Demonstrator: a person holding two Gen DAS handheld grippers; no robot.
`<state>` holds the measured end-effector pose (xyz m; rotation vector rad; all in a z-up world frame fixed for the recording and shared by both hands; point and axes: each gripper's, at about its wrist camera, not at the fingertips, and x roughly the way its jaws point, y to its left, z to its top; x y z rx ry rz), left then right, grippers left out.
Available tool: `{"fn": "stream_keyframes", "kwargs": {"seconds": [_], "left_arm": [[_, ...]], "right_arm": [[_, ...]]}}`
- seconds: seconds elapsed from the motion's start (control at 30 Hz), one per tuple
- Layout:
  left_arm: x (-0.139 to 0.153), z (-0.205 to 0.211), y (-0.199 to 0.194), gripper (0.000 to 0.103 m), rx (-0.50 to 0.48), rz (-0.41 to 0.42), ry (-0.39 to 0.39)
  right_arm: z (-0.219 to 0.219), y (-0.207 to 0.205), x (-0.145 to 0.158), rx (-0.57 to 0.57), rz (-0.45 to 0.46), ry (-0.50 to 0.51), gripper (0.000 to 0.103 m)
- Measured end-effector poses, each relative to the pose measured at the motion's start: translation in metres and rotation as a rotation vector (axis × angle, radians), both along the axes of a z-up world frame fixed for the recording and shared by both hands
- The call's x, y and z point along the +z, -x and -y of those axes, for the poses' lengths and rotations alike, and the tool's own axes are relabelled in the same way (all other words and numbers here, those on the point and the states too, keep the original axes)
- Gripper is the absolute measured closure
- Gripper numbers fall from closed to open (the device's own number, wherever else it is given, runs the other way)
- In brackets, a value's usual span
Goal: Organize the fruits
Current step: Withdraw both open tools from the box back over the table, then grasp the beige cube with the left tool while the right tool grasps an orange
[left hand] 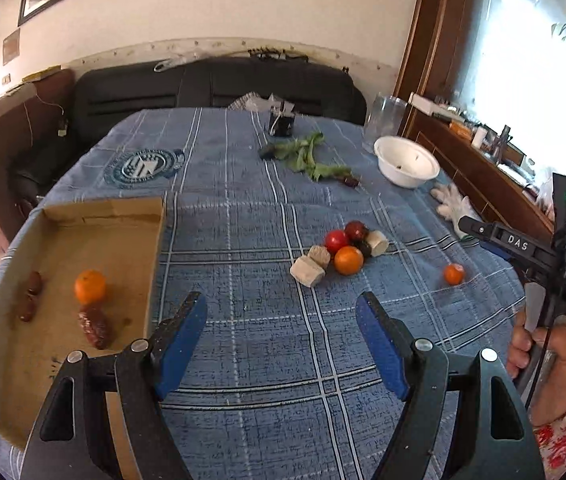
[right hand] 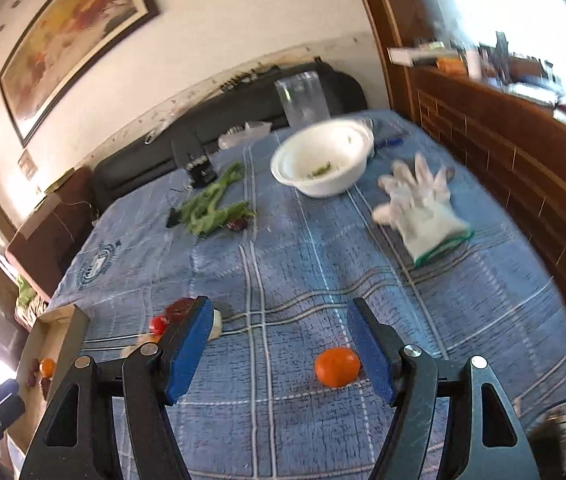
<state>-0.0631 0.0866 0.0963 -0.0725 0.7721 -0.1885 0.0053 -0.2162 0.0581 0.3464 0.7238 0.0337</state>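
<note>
Left wrist view gives me the blue checked cloth over the worktop (left hand: 267, 344) first, then the shallow brown cardboard tray (left hand: 63, 320) at its left edge. Inside the tray lie a round orange tangerine (left hand: 90, 287) and some dark brown oblong fruits (left hand: 94, 326). Well right of the tray sits a white plastic bowl (left hand: 407, 162), a white glove (left hand: 453, 202) just beside it, and green leafy stalks (left hand: 309, 156) farther back. Mid-cloth I see a cluster touching together: two red tomatoes (left hand: 337, 240), a second tangerine (left hand: 348, 260) and pale cut chunks (left hand: 308, 272). A small lone tangerine (left hand: 453, 273) rests apart, nearer my right hand (left hand: 539, 356). My left tongs (left hand: 283, 342) stand spread with nothing between the blue pads, just beside the tray's near corner. In the right wrist view, my right tongs (right hand: 279, 344) are also spread and empty, that lone tangerine lying on the cloth just inside the right pad, not pinched.
</note>
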Motion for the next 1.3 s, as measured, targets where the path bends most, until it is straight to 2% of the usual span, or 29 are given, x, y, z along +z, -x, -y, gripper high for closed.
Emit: {"fn": "stream_keyframes", "kwargs": {"seconds": [0.17, 0.33, 0.37, 0.4, 0.47, 0.7, 0.9, 1.03, 1.2, 1.23, 1.3], "left_arm": [[-0.02, 0.006, -0.027, 0.027, 0.021, -0.034, -0.01], [-0.037, 0.018, -0.057, 0.028, -0.016, -0.047, 0.028], [-0.039, 0.022, -0.063, 0.033, -0.027, -0.051, 0.03], [-0.043, 0.026, -0.07, 0.044, -0.039, -0.062, 0.022], [-0.05, 0.034, -0.081, 0.052, -0.066, -0.079, 0.009], [-0.062, 0.044, -0.093, 0.052, -0.123, -0.044, -0.002], [-0.081, 0.05, -0.098, 0.051, -0.157, -0.078, -0.025], [-0.088, 0.046, -0.104, 0.051, -0.159, -0.114, 0.017], [-0.09, 0.042, -0.108, 0.053, -0.143, -0.129, 0.048], [-0.09, 0.042, -0.108, 0.056, -0.136, -0.127, 0.035], [-0.091, 0.043, -0.108, 0.067, -0.133, -0.125, 0.022]], "right_arm": [[0.008, -0.006, -0.027, -0.027, -0.066, 0.034, 0.033], [0.016, -0.002, -0.032, -0.04, -0.083, 0.034, 0.036], [0.015, -0.003, -0.034, -0.036, -0.09, 0.036, 0.036], [0.014, -0.002, -0.035, -0.032, -0.096, 0.039, 0.036], [0.011, -0.001, -0.037, -0.026, -0.105, 0.05, 0.036], [0.003, -0.007, -0.043, -0.005, -0.135, 0.093, 0.042], [-0.001, -0.01, -0.048, 0.005, -0.164, 0.115, 0.042], [-0.003, -0.011, -0.05, 0.007, -0.172, 0.135, 0.043], [-0.008, -0.011, -0.05, -0.001, -0.175, 0.205, 0.058], [-0.009, -0.011, -0.051, -0.001, -0.176, 0.216, 0.061], [-0.009, -0.011, -0.051, 0.003, -0.175, 0.213, 0.064]]}}
